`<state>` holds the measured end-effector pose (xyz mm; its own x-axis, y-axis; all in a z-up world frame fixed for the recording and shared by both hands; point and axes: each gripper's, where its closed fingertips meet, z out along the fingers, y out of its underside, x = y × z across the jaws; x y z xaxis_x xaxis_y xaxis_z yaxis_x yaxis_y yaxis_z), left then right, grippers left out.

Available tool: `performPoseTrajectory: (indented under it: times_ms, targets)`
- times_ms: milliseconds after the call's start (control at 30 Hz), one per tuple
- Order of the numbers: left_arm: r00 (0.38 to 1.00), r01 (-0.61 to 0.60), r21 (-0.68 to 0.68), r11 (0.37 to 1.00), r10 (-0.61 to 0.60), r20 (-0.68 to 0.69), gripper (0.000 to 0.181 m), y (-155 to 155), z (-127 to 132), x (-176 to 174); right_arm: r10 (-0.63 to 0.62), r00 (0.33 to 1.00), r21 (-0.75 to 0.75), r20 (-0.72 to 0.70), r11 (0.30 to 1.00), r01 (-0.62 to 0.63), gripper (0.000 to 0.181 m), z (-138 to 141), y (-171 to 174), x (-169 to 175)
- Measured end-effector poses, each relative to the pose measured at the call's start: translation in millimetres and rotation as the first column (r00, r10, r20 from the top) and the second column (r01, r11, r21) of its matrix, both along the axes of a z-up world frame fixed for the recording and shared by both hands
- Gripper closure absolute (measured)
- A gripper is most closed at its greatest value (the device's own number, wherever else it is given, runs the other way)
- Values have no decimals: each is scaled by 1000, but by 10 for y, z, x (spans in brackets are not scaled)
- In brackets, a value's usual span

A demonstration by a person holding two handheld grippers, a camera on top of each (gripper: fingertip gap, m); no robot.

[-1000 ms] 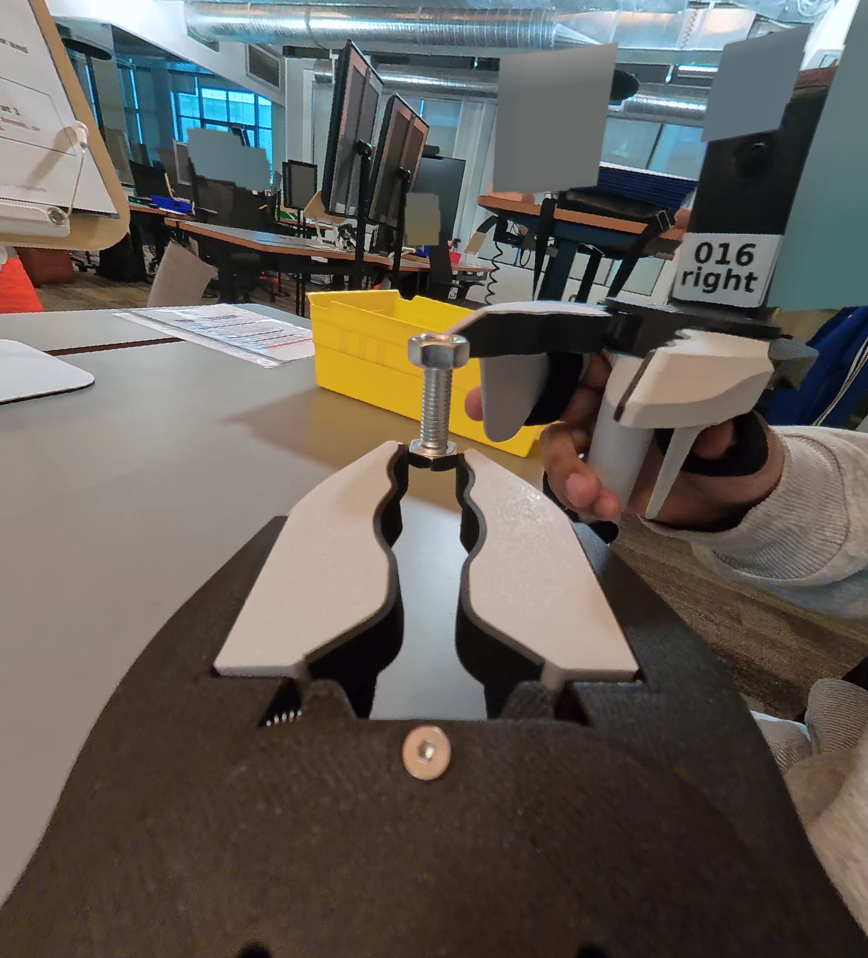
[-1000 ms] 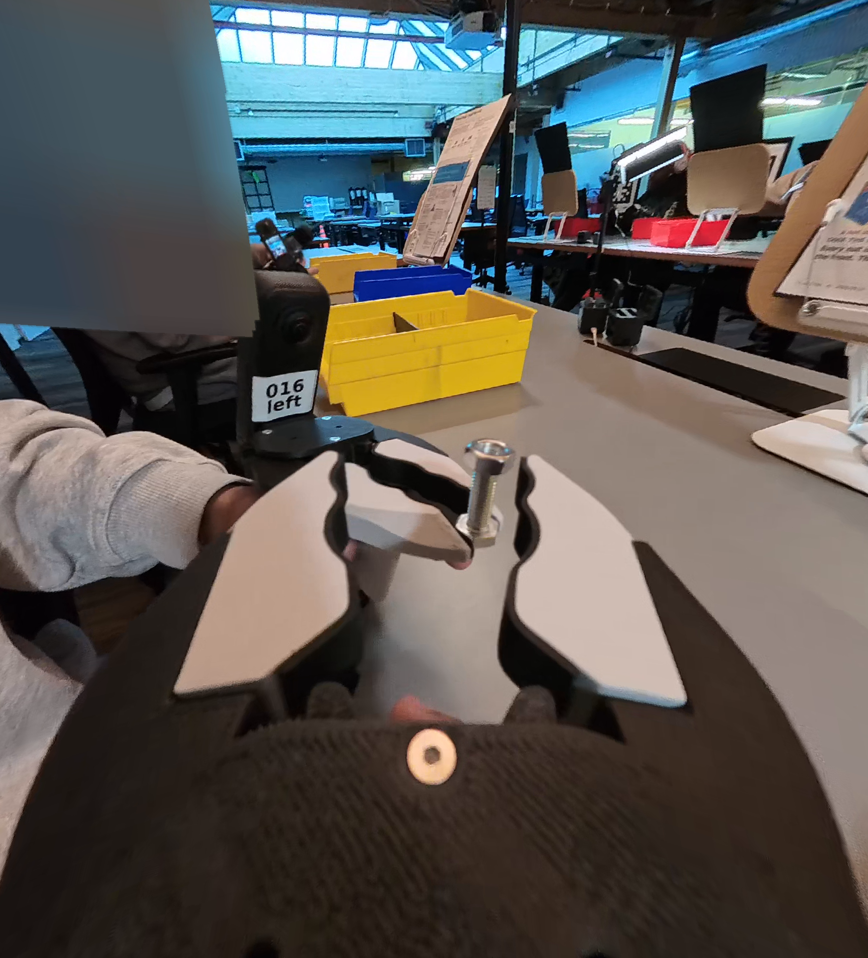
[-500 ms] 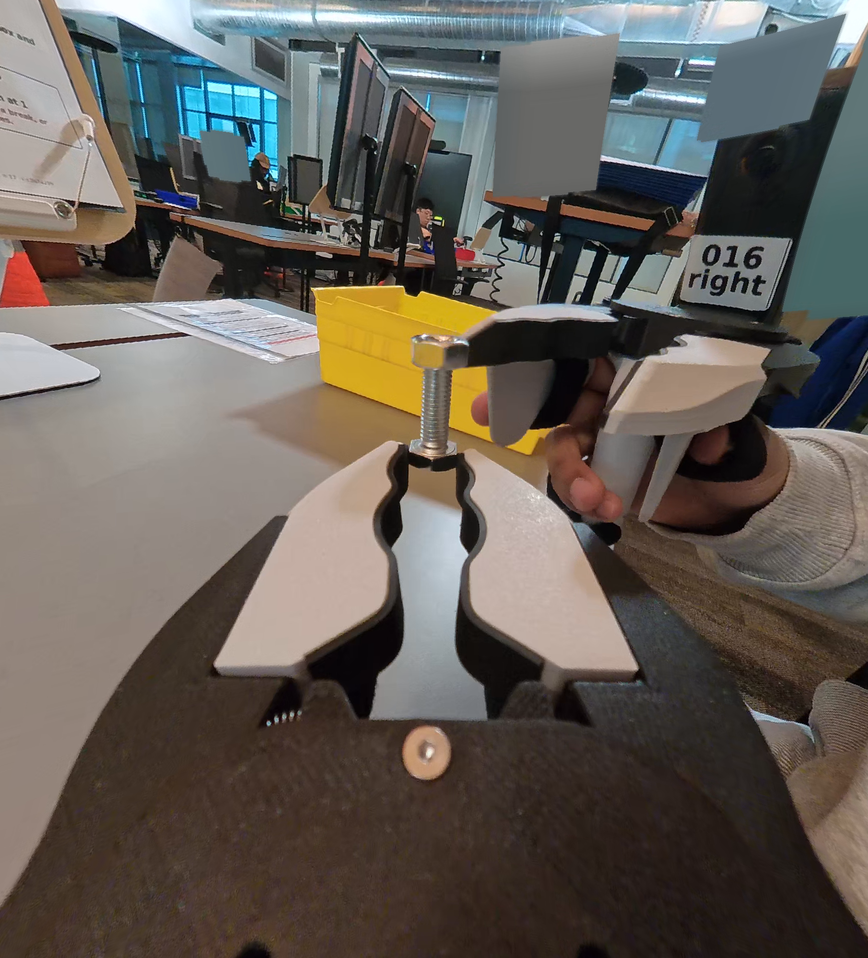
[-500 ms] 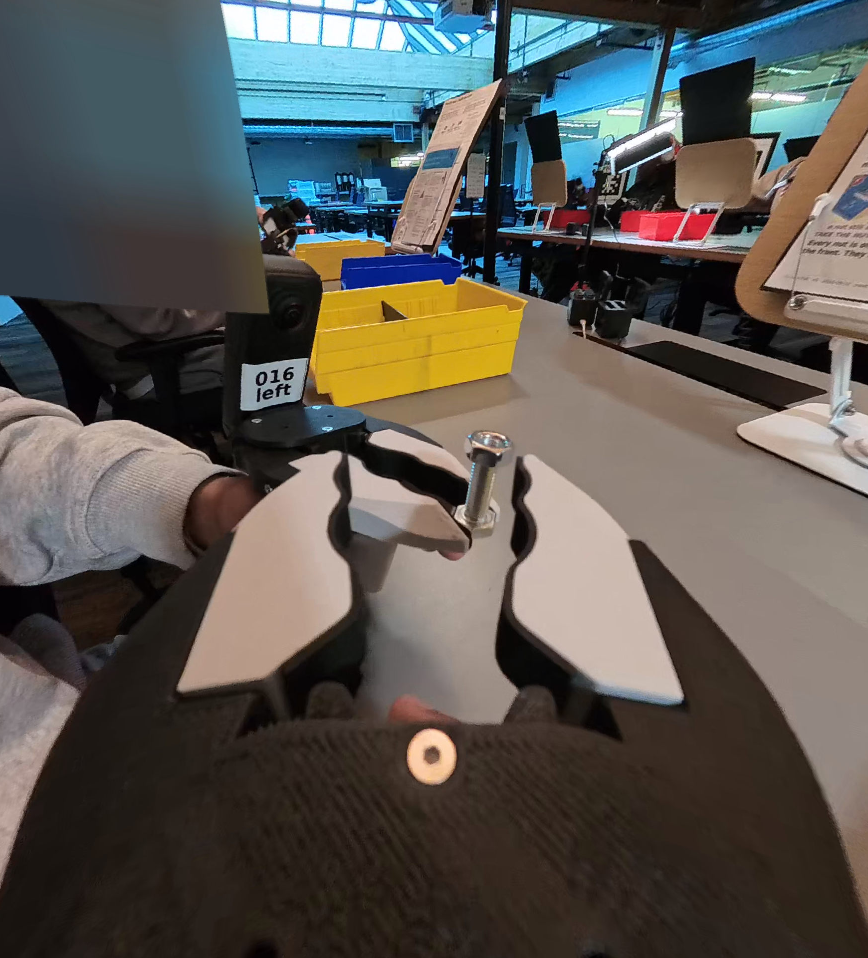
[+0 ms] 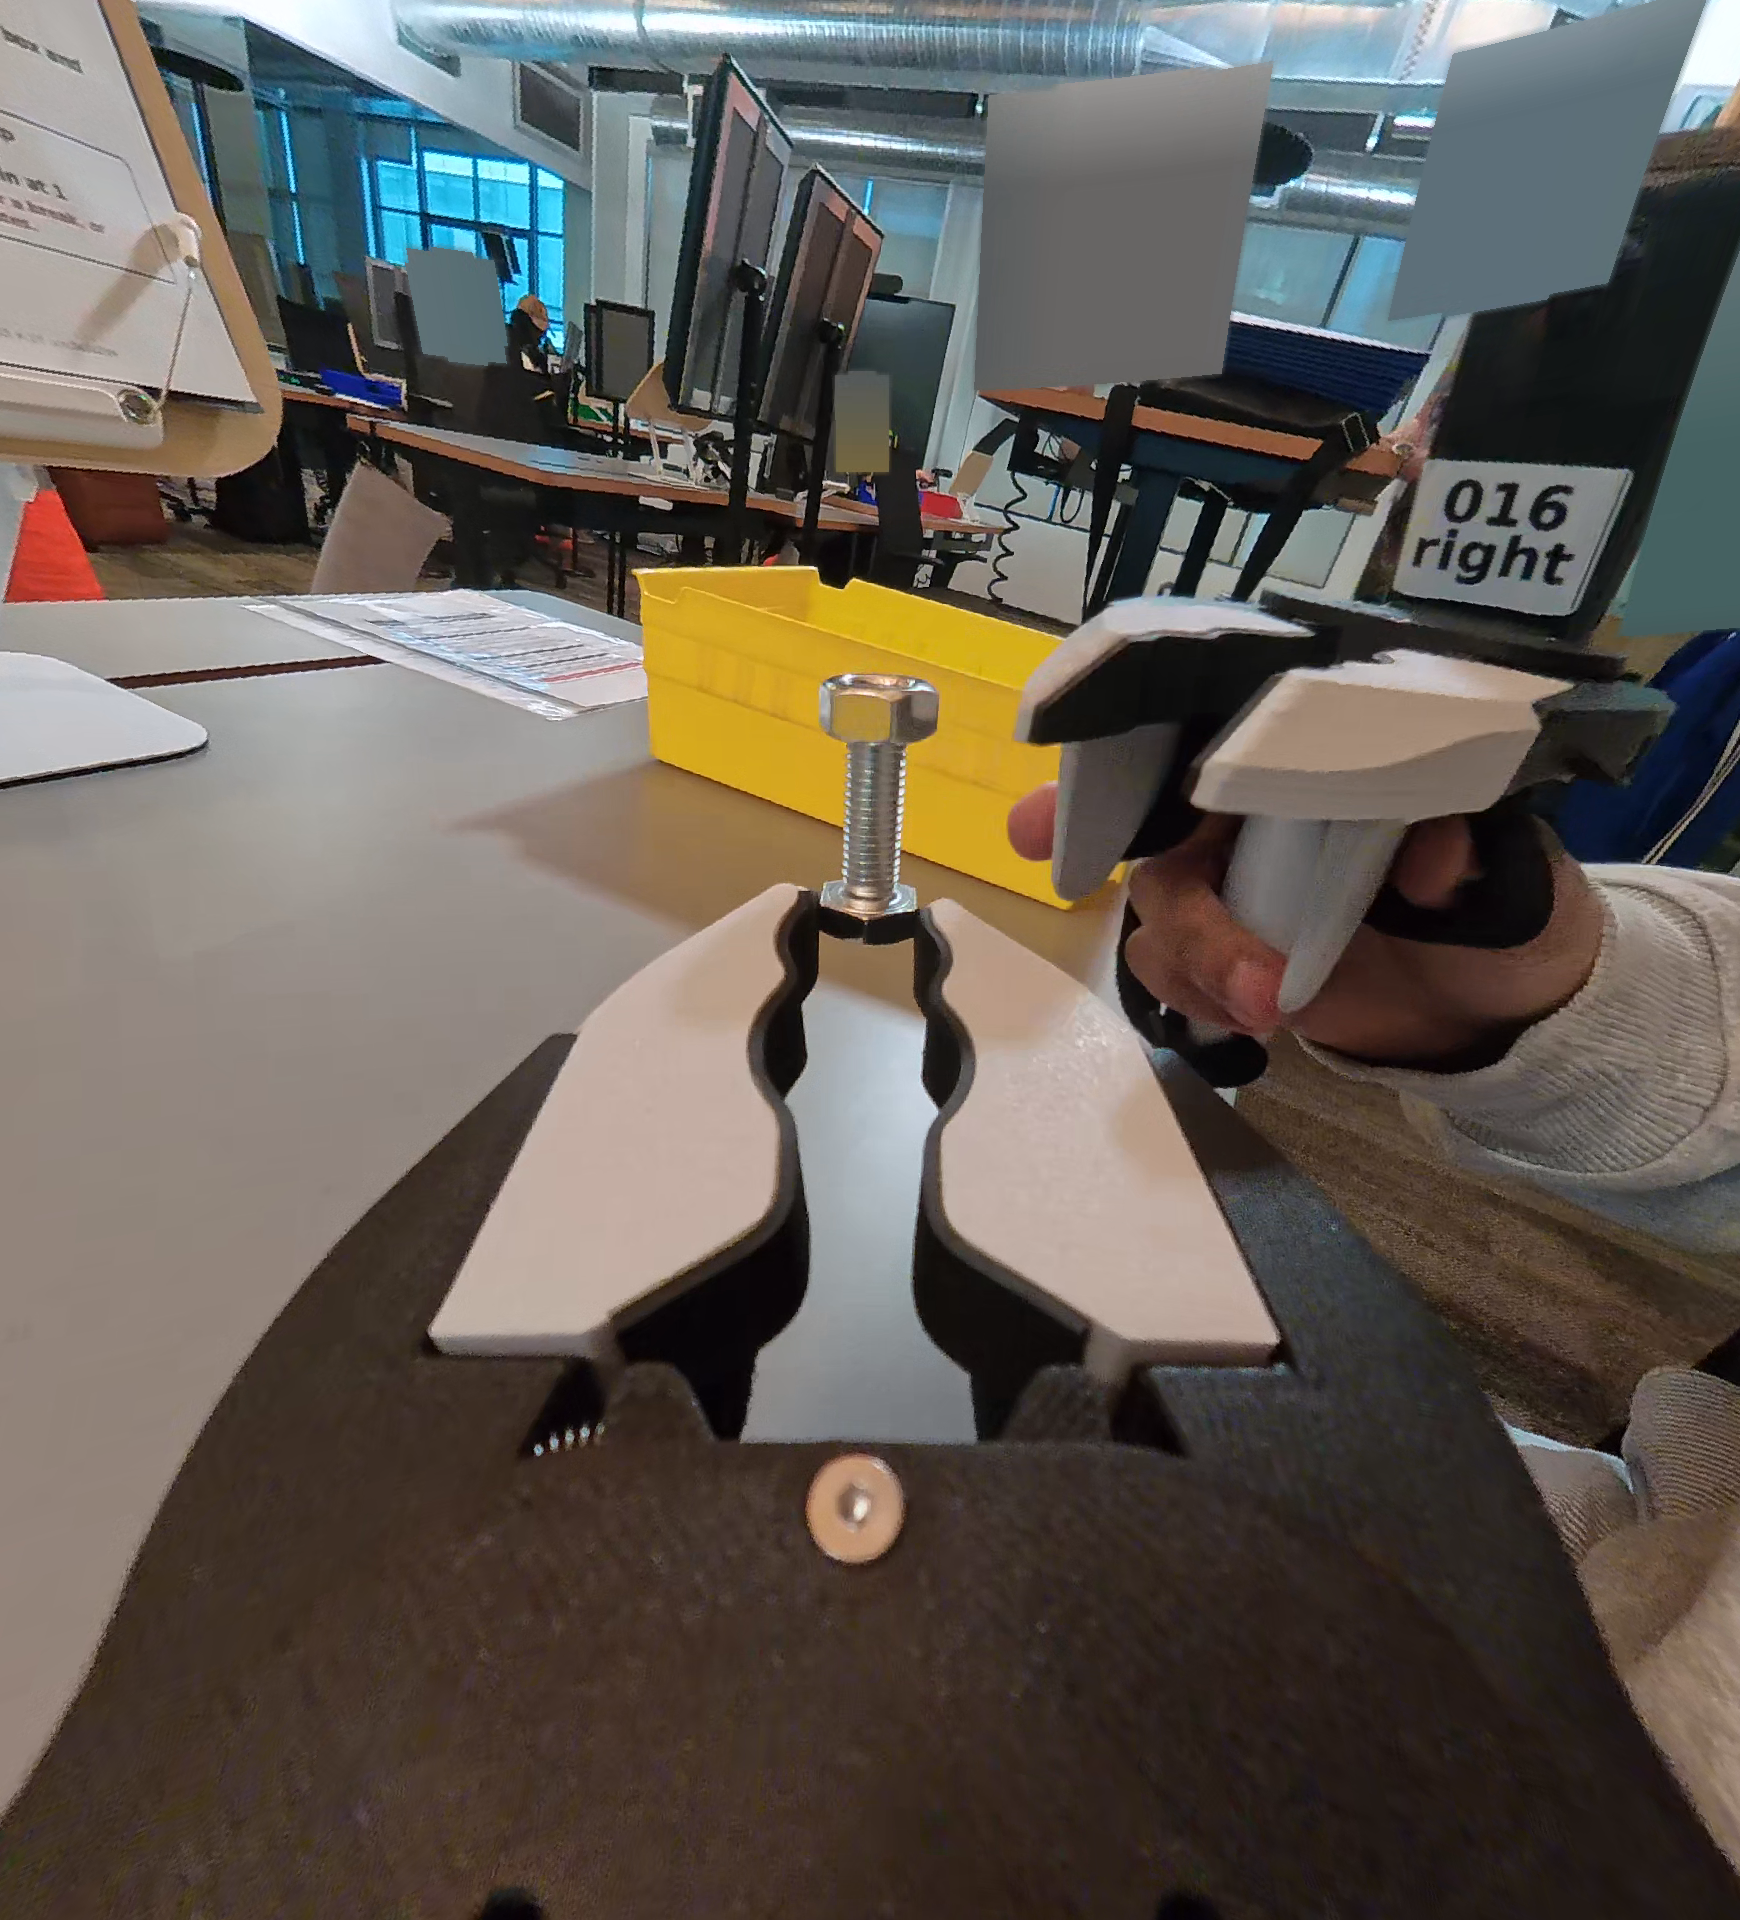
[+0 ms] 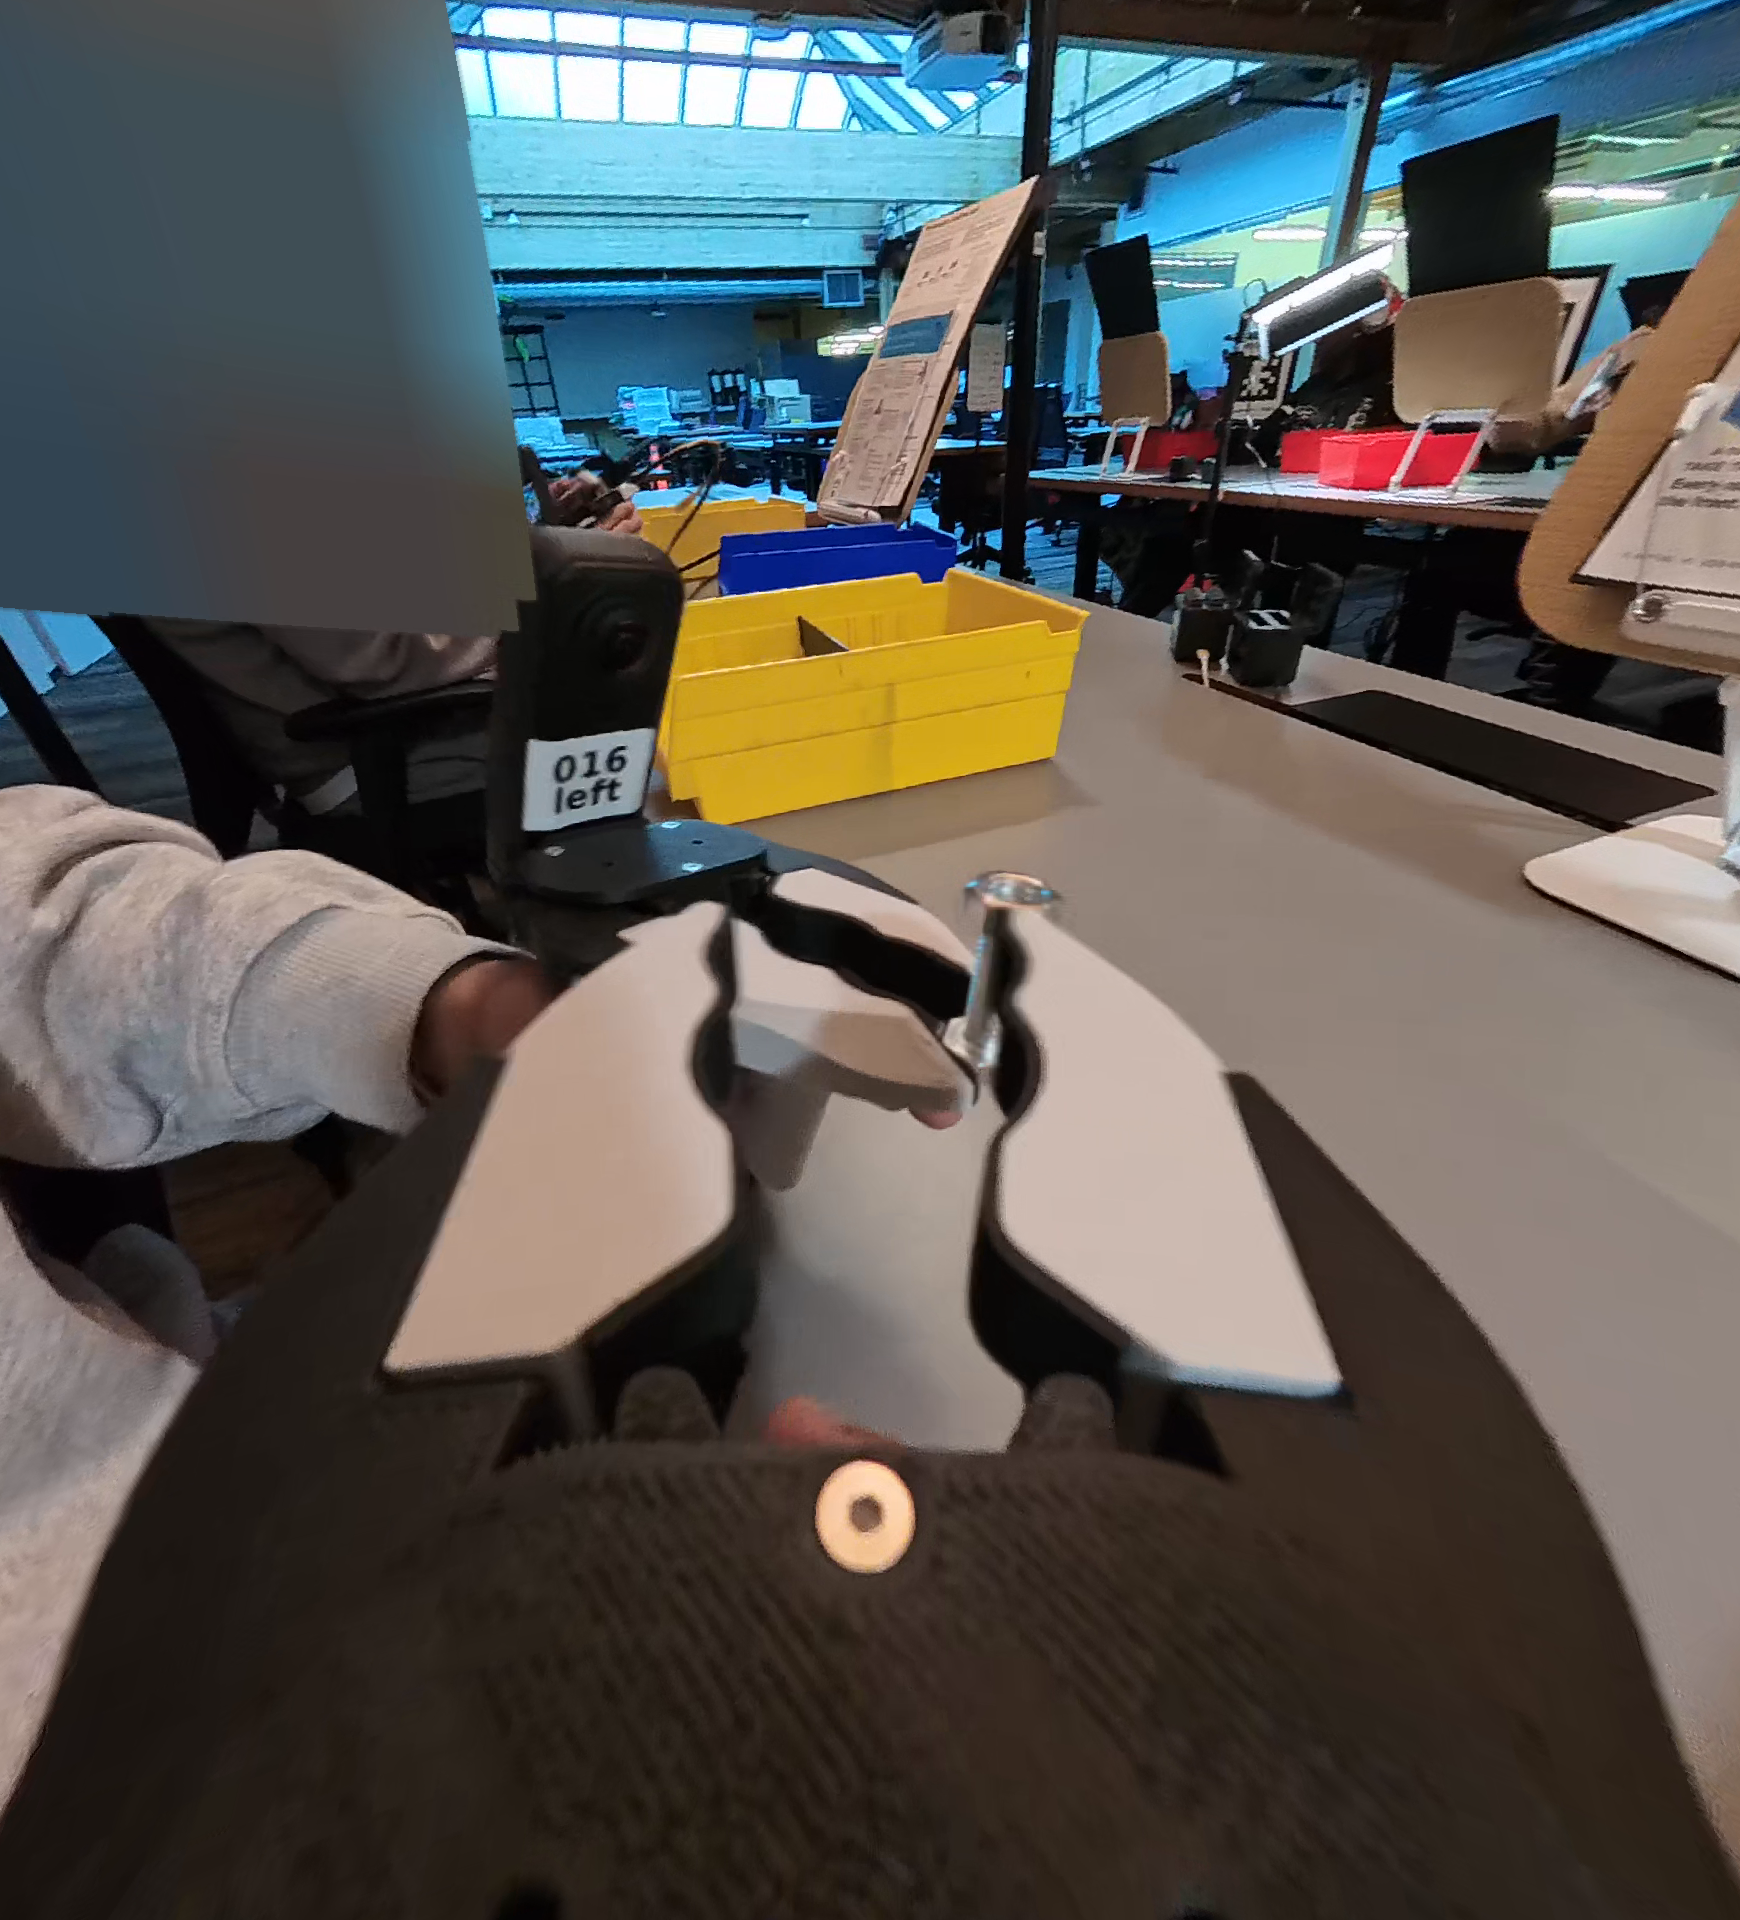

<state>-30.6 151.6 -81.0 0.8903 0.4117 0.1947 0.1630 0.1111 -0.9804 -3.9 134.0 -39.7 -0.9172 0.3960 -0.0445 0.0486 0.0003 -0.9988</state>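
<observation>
A silver hex-head bolt (image 5: 876,795) stands upright, head on top, with a nut (image 5: 864,900) threaded near its lower end. My left gripper (image 5: 864,920) pinches that nut between its fingertips, jaws drawn nearly together around it, so the bolt rises straight from the tips above the grey table (image 5: 222,935).

My right gripper (image 5: 1126,758) sits to the right of the bolt head at about the same height, just beside it but not touching in the left wrist view. Its jaws are spread and they hold nothing. The hand (image 5: 1344,935) gripping its handle, in a grey sleeve, shows below it.

From the right wrist view the bolt (image 6: 991,966) is blurred and lies just at the inner edge of the right-hand finger of my right gripper (image 6: 871,956), near the tip; I cannot tell whether it touches. This view also shows the left gripper (image 6: 959,1049) from the side, its tips reaching in between my spread fingers.

A yellow bin (image 5: 845,717) stands behind the bolt on the table. Only the right wrist view shows the bin's inner divider (image 6: 824,636) and a blue bin (image 6: 835,556) beyond it; only the left wrist view shows a sheet of paper (image 5: 471,639) lying flat on the table. A clipboard on a white stand (image 5: 45,312) appears at the table's far side in both views.
</observation>
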Motion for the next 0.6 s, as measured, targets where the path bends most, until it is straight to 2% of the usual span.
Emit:
performPoseTrajectory:
  times_ms: [33, 233, 367, 467, 567, 600]
  targets:
    - [1000, -1, 0, 1000, 1, 1, 162, -2, -3, -3, 14, 1000, 8, -9, 1000, -14, 151, 6, 1, 28]
    - [1000, 7, -9, 1000, -7, -10, 163, 19, -2, 20, -70, 997, -50, -37, 996, 68, 129, 113, 92, -73]
    - [1000, 8, -6, 1000, -8, -3, 163, 16, -4, 14, -47, 999, -53, -3, 997, 47, 112, 46, 30, -75]
    - [1000, 2, -1, 1000, -2, 7, 162, 0, -6, -5, -15, 1000, -34, -1, 999, 15, 118, 5, -25, -20]
    - [1000, 1, -2, 1000, -1, 6, 163, 0, -7, -7, 2, 1000, -13, -19, 1000, -3, 146, 4, -13, 20]
    - [1000, 2, -4, 1000, -2, 3, 162, 3, -6, -3, 0, 1000, -14, -17, 1000, 0, 148, 8, -4, 16]
